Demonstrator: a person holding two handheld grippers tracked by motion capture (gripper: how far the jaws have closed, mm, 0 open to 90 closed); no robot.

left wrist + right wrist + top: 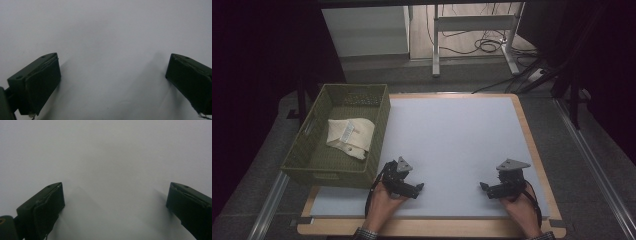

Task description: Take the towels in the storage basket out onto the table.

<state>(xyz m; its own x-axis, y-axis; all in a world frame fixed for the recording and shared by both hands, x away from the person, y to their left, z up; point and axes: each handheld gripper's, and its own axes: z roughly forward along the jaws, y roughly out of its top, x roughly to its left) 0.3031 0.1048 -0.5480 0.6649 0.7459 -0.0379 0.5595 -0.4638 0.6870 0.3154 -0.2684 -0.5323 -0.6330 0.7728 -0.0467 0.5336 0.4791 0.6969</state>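
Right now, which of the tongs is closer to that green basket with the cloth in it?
Left. The left tongs rest just beside the green basket; the right tongs lie far across the white mat.

A folded cream cloth (350,137) lies inside an olive-green woven basket (381,131), just left of the white mat. The cloth is a flat, roughly square bundle, turned a little askew to the basket's walls, with a pale label strip on its upper face and 1 corner drooping toward the near right wall. It rests on the basket floor, toward the middle and right. The basket is rectangular, upright and open-topped, with a slot handle in its left wall, its right wall along the mat's left edge.
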